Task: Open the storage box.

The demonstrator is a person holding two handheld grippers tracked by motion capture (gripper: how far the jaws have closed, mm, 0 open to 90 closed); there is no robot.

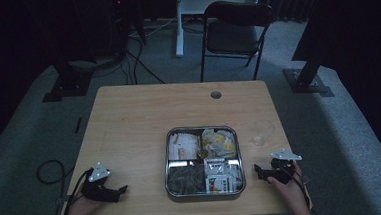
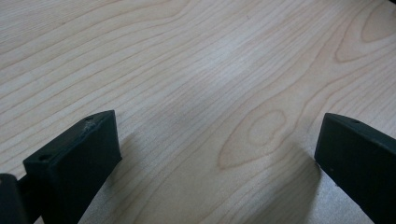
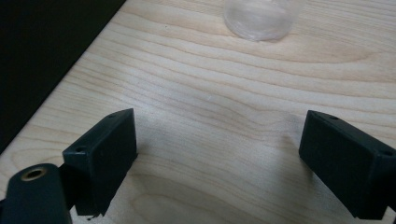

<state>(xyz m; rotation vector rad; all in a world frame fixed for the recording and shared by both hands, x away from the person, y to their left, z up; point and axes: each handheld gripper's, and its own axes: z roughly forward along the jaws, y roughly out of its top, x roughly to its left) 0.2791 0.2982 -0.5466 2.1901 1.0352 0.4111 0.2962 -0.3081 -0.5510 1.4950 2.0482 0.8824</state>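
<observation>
One bench (image 1: 129, 126) carries one metal tray (image 1: 205, 191) with four compartments and one clear cup (image 1: 263, 131). Two hand-held grippers: left (image 1: 119, 191), right (image 1: 258, 170). One folding chair (image 1: 234, 32) stands behind.

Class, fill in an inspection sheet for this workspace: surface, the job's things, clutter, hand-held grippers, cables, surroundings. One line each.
Surface: light wooden table, with a round cable hole near its far edge.
Job's things: square metal tray in four compartments, holding packets and sachets; clear plastic cup upright to its right, apart from it.
Clutter: nothing seen.
Grippers: left hand-held gripper low over the table's near left, jaws wide open, nothing between them; right hand-held gripper at the near right, jaws open, empty, pointing toward the cup.
Cables: black cables on the floor beyond the table; a loop at the left.
Surroundings: dim room, grey carpet, black folding chair behind the table.
</observation>
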